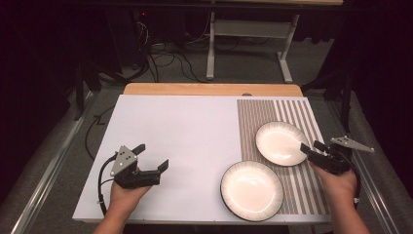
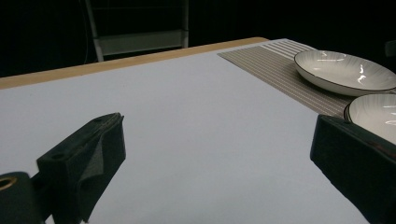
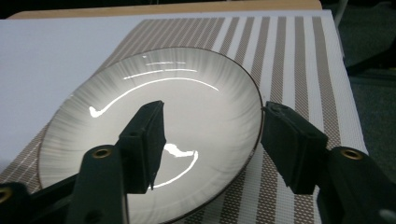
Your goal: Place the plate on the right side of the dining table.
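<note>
The white glazed ceramic plate with a dark rim [image 3: 154, 126] lies on the brown striped placemat [image 3: 299, 60]. It looks stiff, slippery and fragile; its rim is the best hold. The right gripper [image 3: 212, 140] stands spread around that rim, one jaw over the plate and one outside it, pinching nothing.

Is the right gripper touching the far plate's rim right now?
Apart. In the right gripper view, the right gripper has its jaws open astride the far plate rim, with visible gaps between both pads and the rim.

We see two glossy glazed plates [image 1: 279, 142] [image 1: 251, 189], a woven striped placemat [image 1: 311, 192], a matt white sheet [image 1: 185, 141] over the wooden worktop [image 1: 209, 89], and matt black plastic fingers [image 3: 145, 140].
</note>
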`<act>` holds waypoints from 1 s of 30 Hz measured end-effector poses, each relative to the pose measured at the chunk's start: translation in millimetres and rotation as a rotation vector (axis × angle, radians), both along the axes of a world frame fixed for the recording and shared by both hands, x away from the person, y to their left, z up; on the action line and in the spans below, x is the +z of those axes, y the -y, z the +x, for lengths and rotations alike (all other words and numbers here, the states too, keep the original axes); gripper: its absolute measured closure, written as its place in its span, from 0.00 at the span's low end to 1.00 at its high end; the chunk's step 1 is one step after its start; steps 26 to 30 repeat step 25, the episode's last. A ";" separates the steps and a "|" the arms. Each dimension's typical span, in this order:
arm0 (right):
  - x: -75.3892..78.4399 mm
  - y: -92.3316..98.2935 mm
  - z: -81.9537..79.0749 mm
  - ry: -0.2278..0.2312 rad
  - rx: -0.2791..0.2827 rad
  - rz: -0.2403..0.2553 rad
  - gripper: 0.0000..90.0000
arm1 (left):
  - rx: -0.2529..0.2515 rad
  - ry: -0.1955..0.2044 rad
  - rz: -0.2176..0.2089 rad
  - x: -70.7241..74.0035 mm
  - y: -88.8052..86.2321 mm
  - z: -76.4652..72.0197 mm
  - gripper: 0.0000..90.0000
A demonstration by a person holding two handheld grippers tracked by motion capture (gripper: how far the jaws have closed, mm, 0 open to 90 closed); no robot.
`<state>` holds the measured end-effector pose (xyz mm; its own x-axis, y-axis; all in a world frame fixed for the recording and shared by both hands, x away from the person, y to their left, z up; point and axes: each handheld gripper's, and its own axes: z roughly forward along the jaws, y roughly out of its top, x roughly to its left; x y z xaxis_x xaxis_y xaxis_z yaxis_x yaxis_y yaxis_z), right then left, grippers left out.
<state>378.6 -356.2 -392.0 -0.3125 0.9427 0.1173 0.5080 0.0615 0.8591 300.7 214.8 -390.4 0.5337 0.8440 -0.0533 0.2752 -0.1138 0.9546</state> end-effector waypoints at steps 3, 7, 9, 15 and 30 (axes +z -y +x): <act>4.9 -7.1 -6.7 0.035 0.046 0.010 0.36 | 0.000 0.004 0.005 0.7 -0.3 -1.0 0.04; 11.7 -21.9 -15.6 0.083 0.104 0.011 0.28 | 0.002 0.010 0.004 2.2 -1.6 -2.7 0.04; 15.0 -31.4 -20.0 0.102 0.137 0.002 0.24 | 0.003 0.013 0.000 2.6 -1.8 -3.4 0.04; 23.9 -63.3 -35.8 0.161 0.236 -0.017 0.15 | -0.002 0.023 0.000 5.3 -1.3 -6.5 0.03; 28.2 -95.6 -57.1 0.212 0.348 -0.014 0.01 | -0.017 0.032 0.011 8.0 1.6 -11.0 0.01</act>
